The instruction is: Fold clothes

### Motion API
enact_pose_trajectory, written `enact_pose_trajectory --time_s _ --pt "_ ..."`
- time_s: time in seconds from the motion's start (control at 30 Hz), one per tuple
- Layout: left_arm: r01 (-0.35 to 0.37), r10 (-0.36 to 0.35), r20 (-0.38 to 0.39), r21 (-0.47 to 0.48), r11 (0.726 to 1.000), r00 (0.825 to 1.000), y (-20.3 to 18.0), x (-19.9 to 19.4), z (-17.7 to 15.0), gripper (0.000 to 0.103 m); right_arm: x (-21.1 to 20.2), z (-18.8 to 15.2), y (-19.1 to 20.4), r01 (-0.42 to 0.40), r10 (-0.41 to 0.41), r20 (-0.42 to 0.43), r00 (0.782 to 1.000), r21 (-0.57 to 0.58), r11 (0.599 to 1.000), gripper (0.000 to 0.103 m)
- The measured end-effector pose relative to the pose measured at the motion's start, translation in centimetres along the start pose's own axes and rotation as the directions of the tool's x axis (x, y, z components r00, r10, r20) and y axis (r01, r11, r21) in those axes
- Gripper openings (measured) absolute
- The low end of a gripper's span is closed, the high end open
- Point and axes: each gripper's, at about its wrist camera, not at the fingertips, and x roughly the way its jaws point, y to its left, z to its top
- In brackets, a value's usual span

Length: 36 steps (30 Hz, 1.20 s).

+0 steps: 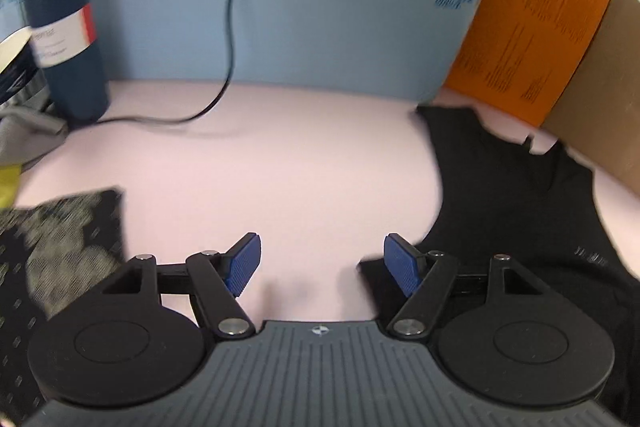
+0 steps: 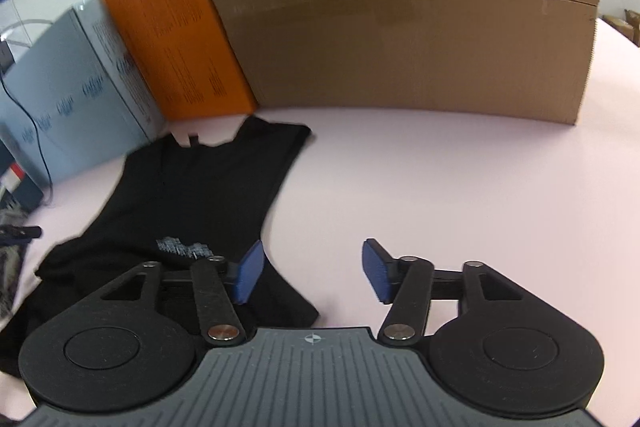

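A black sleeveless top (image 1: 512, 195) lies flat on the pale pink table, neck end toward the boxes; in the right wrist view the same top (image 2: 192, 195) shows small white print near its lower part. My left gripper (image 1: 322, 265) is open, hovering over bare table at the top's left edge, its right finger over the cloth. My right gripper (image 2: 312, 271) is open too, with its left finger over the top's right side and the right finger over bare table. Neither holds anything.
A light blue box (image 1: 304, 11), an orange box (image 1: 532, 27) and a large cardboard box (image 2: 400, 15) wall the far side. A dark bottle (image 1: 64, 27) and a black cable (image 1: 228, 27) stand at the left. A patterned dark garment (image 1: 52, 251) lies at the near left.
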Motion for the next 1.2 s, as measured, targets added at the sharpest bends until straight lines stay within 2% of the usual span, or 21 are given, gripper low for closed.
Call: enact_pose_trajectory --time_s 0.03,0.13,0.2,0.3,0.43,0.53,0.57,0.6,0.63,0.67,0.8,0.87,0.9,0.93,0.97,1.0,1.03,1.1,1.2 --pt "0.022 -0.022 0.012 0.023 1.0 1.0 -0.7 0.7 0.8 0.065 0.7 0.8 0.0 -0.024 0.024 -0.004 1.0 0.007 1.0 0.065" --pt "0.085 -0.09 0.044 0.092 0.992 0.995 -3.0 2.7 3.2 0.065 4.0 3.5 0.2 -0.092 0.092 0.004 0.996 -0.016 0.996 0.072" --pt "0.126 -0.135 0.063 0.139 0.982 0.989 -4.4 4.0 4.9 0.065 6.8 5.3 0.0 -0.1 0.101 0.009 0.995 -0.027 0.995 0.073" --pt "0.106 -0.12 0.084 0.158 0.982 0.989 -6.2 7.7 7.1 0.065 10.7 7.5 -0.6 -0.118 0.118 0.011 0.993 -0.02 0.993 0.073" --pt "0.059 -0.066 0.039 0.161 0.985 0.997 -7.4 12.3 8.7 0.06 14.5 9.0 -1.0 -0.106 0.105 -0.019 0.994 -0.069 0.992 0.073" --pt "0.054 -0.056 0.008 0.177 0.983 0.998 -7.6 14.2 8.8 0.057 16.3 9.2 -0.7 -0.117 0.11 -0.057 0.992 -0.144 0.983 0.073" --pt "0.049 -0.05 -0.004 0.199 0.979 0.999 -7.7 14.6 8.8 0.054 16.7 9.2 -0.4 -0.121 0.111 -0.063 0.992 -0.184 0.975 0.069" --pt "0.046 -0.043 -0.015 0.221 0.974 0.999 -7.9 15.1 8.8 0.038 16.8 9.0 0.1 -0.122 0.109 -0.067 0.992 -0.229 0.966 0.061" --pt "0.041 -0.04 -0.009 0.248 0.968 0.999 -8.2 15.2 8.6 0.02 16.8 9.0 0.5 -0.114 0.098 -0.073 0.993 -0.276 0.954 0.027" --pt "0.035 -0.037 0.003 0.277 0.96 0.999 -8.5 15.3 8.5 0.014 16.8 8.9 1.1 -0.103 0.082 -0.078 0.994 -0.325 0.94 0.008" --pt "0.022 -0.047 0.077 0.306 0.952 0.996 -9.3 15.3 8.7 0.012 16.2 9.3 2.2 -0.011 0.016 0.007 1.0 -0.457 0.889 0.007" --pt "-0.001 -0.021 0.066 0.307 0.952 0.998 -9.7 16.1 8.7 0.014 17.0 9.6 1.8 0.035 -0.031 0.016 0.999 -0.442 0.896 0.007" --pt "-0.012 -0.005 0.056 0.308 0.951 0.998 -9.9 16.6 8.6 0.014 17.7 9.7 1.6 0.041 -0.05 -0.009 0.999 -0.432 0.901 0.007" --pt "-0.026 0.007 0.058 0.329 0.944 0.998 -10.3 16.7 8.5 0.014 17.9 9.7 1.3 0.039 -0.053 -0.021 0.998 -0.414 0.91 0.011" --pt "-0.038 0.019 0.061 0.318 0.947 0.998 -9.8 15.8 7.8 0.015 17.8 9.6 1.0 0.036 -0.048 -0.019 0.999 -0.391 0.92 0.024" --pt "-0.049 0.031 0.062 0.296 0.954 0.998 -9.0 14.5 7.0 0.021 17.7 9.6 0.8 0.033 -0.042 -0.017 0.999 -0.368 0.929 0.033" --pt "-0.06 0.044 0.064 0.273 0.96 0.997 -8.2 13.3 6.2 0.042 17.2 9.5 0.3 0.028 -0.034 -0.012 0.999 -0.331 0.943 0.048" --pt "-0.082 0.068 0.066 0.226 0.971 0.995 -6.7 10.8 4.5 0.075 15.6 8.9 -0.9 0.018 -0.019 -0.002 1.0 -0.241 0.97 0.053" --pt "-0.115 0.105 0.067 0.155 0.981 0.992 -4.3 7.1 2.0 0.076 11.7 6.1 -3.6 0.08 -0.08 0.001 0.997 -0.108 0.991 0.06"
